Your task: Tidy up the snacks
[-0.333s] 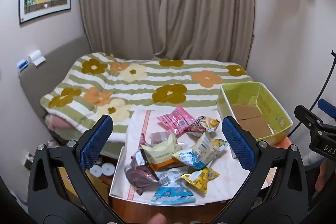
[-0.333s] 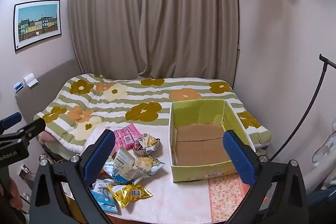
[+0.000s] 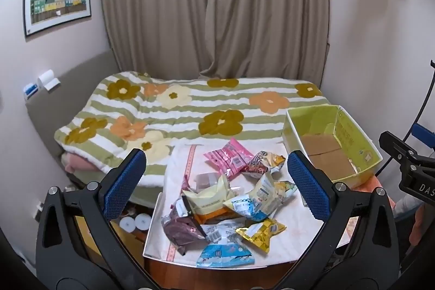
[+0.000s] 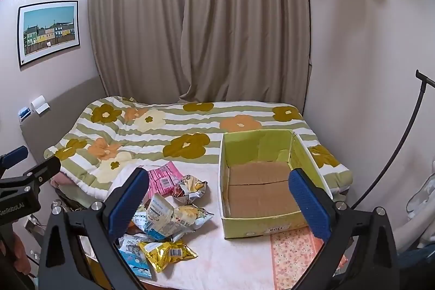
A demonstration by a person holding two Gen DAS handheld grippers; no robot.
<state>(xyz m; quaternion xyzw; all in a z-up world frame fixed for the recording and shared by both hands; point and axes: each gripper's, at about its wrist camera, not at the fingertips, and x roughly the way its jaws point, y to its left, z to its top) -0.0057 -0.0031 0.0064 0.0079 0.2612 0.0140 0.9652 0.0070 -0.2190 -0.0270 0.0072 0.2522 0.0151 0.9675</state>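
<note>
A pile of snack packets (image 3: 231,203) lies on a white cloth on the table, among them a pink packet (image 3: 229,158), a gold packet (image 3: 261,233) and a blue packet (image 3: 224,254). The pile also shows in the right wrist view (image 4: 168,216). An empty green cardboard box (image 3: 353,145) stands at the right of the pile; in the right wrist view the box (image 4: 255,231) lies straight ahead. My left gripper (image 3: 216,188) is open and empty above the pile. My right gripper (image 4: 218,204) is open and empty, above the table between pile and box.
A bed with a flowered striped blanket (image 3: 190,110) lies beyond the table, with curtains (image 3: 214,7) behind it. A black stand pole (image 4: 397,162) rises at the right. The table's left edge drops to the floor, where white rolls (image 3: 134,222) sit.
Both views are almost the same as before; the grippers stay open and the packets have not moved.
</note>
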